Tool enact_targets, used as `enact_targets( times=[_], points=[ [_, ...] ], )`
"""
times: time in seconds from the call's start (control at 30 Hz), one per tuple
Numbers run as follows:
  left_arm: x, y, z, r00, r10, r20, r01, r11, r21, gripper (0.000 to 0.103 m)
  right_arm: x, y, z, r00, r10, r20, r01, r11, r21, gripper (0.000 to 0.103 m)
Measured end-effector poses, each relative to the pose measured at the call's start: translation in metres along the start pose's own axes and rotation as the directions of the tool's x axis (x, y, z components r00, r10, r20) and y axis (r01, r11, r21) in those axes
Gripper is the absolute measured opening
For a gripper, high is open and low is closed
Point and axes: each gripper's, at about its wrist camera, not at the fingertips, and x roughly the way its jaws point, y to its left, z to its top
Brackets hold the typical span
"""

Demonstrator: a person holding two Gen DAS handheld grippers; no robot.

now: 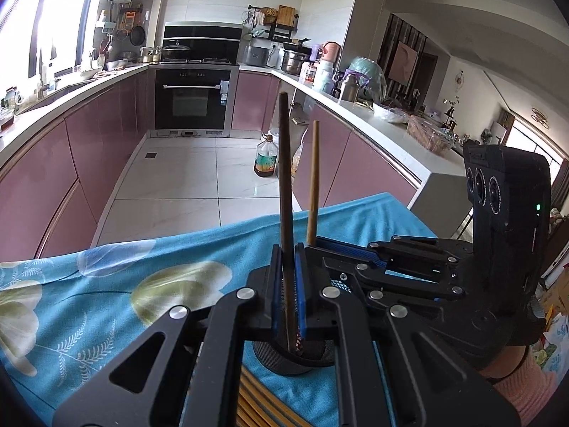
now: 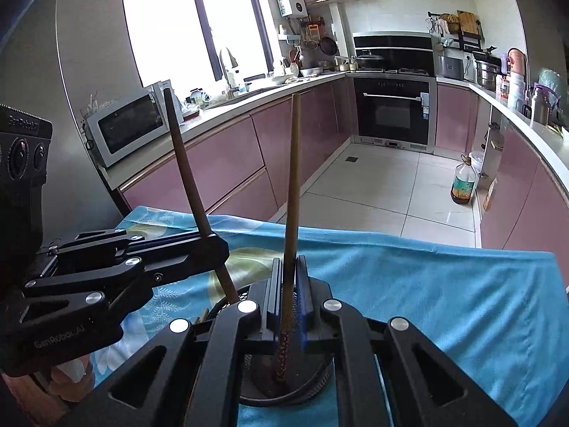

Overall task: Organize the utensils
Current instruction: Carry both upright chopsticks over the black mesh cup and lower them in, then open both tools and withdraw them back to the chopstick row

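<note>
A dark brown chopstick (image 1: 286, 178) stands nearly upright with my left gripper (image 1: 288, 249) shut on it. Its lower end reaches into a black mesh holder (image 1: 274, 359) on the blue cloth. My right gripper (image 1: 313, 243) comes in from the right, shut on a lighter chopstick (image 1: 314, 185). In the right wrist view that lighter chopstick (image 2: 293, 185) rises between the blue pads of my right gripper (image 2: 288, 261). Its patterned tip is inside the holder (image 2: 313, 388). My left gripper (image 2: 213, 245) holds the dark chopstick (image 2: 185, 163), tilted, just to the left.
Several more chopsticks (image 1: 256, 402) lie on the blue flowered cloth (image 2: 426, 284) beneath the left gripper. Beyond the table's far edge are the tiled kitchen floor, pink cabinets, an oven (image 1: 193, 101) and an oil bottle (image 1: 266, 158). A microwave (image 2: 128, 128) sits on the counter at left.
</note>
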Motion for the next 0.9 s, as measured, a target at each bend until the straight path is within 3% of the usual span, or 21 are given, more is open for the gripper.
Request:
enact_targets(
  times=[0.17, 0.3, 0.67, 0.9],
  points=[
    [0.010, 0.006, -0.002, 1.000, 0.019, -0.017, -0.019, 1.000, -0.022, 0.008, 0.004, 0.002, 0.000, 1.000, -0.003, -0.004, 0.003, 1.000, 0.016, 0.008],
    [0.009, 0.011, -0.006, 0.999, 0.038, -0.010, -0.038, 0.999, -0.026, 0.017, 0.001, 0.002, 0.000, 1.000, -0.009, 0.006, 0.009, 1.000, 0.019, 0.018],
    [-0.021, 0.021, -0.026, 0.995, 0.079, 0.056, -0.076, 0.996, -0.051, 0.036, -0.010, 0.006, -0.006, 0.999, -0.020, 0.042, 0.019, 0.999, 0.026, 0.027],
    [-0.046, 0.028, -0.045, 0.984, 0.139, 0.108, -0.132, 0.989, -0.067, 0.051, -0.020, 0.024, -0.015, 0.997, -0.036, 0.075, 0.038, 0.999, -0.017, 0.039]
  ],
)
